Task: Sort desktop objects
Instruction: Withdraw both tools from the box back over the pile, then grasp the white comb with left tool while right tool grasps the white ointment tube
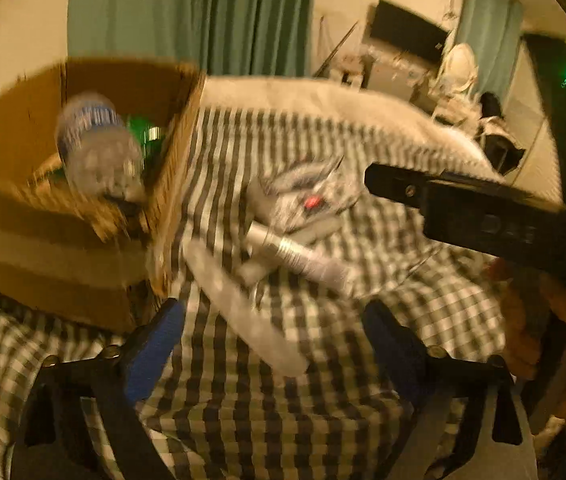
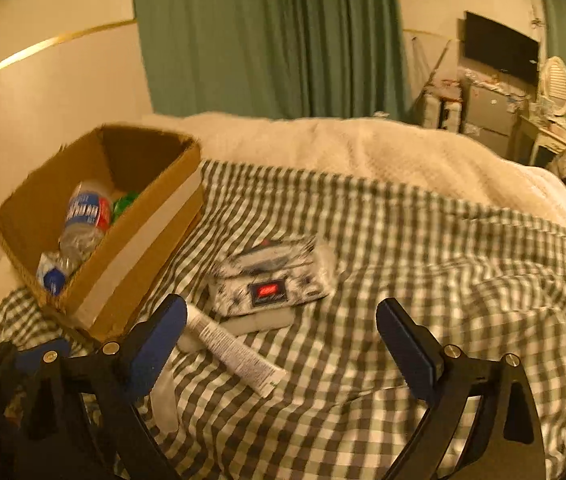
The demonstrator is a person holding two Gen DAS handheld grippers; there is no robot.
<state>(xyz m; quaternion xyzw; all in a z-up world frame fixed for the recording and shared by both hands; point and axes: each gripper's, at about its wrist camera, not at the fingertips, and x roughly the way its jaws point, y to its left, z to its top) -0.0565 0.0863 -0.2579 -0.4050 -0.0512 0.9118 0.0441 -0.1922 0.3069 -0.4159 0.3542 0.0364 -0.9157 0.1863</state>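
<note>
Tube (image 2: pixel 235 350) and patterned packet (image 2: pixel 271 280) lie on the checked bed cover (image 2: pixel 403 280) beside the cardboard box (image 2: pixel 143 248), probably awaiting sorting; left tongs (image 1: pixel 275 344) and right tongs (image 2: pixel 283 344) gape wide, empty.

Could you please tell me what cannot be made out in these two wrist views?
- Left wrist view: motion blur smears the tube and packet.
- Right wrist view: the box wall hides the green item.
- Bottle label: too blurred to read.
</note>
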